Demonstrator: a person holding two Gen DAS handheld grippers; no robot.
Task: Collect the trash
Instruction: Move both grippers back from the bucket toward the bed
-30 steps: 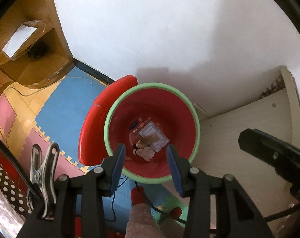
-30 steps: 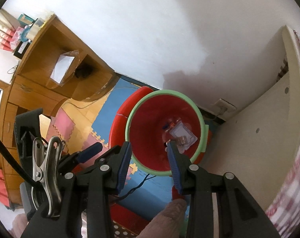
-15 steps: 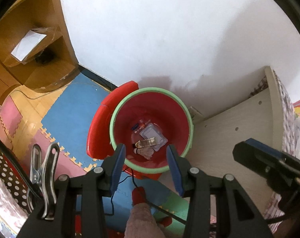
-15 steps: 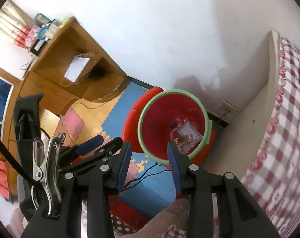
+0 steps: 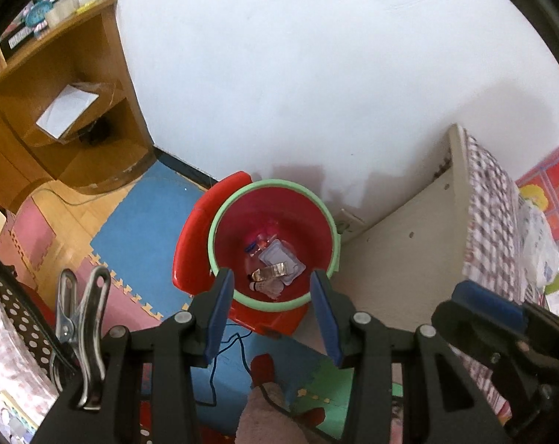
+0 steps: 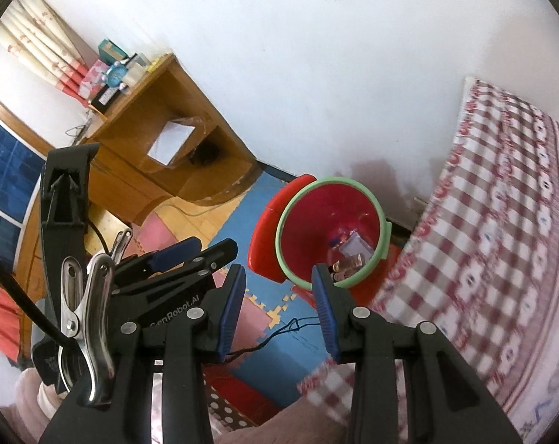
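A red bin (image 5: pixel 301 222) with a green rim stands on the floor by the white wall. Trash lies at its bottom: a clear plastic package (image 5: pixel 281 261), a white shuttlecock (image 5: pixel 266 287) and small wrappers. My left gripper (image 5: pixel 272 314) hangs high above the bin's near rim, open with nothing between its blue pads. The right gripper (image 5: pixel 483 307) shows at the right edge of the left wrist view. In the right wrist view the bin (image 6: pixel 309 222) is right of centre with the trash (image 6: pixel 349 249) inside. My right gripper (image 6: pixel 278 310) is open and empty, and the left gripper (image 6: pixel 176 255) is beside it.
A red plastic piece (image 5: pixel 190 244) leans against the bin's left side. A wooden desk with shelves (image 6: pixel 161 118) stands at the left. A bed with a red-checked cover (image 6: pixel 501 229) and beige side panel (image 5: pixel 401 259) is at the right. Foam mats (image 5: pixel 139 214) and a black cable (image 5: pixel 242 347) lie on the floor.
Both grippers have risen and drawn back from the bin, which now looks smaller and farther. More of the desk and the checked bed has come into view. Jaws unchanged.
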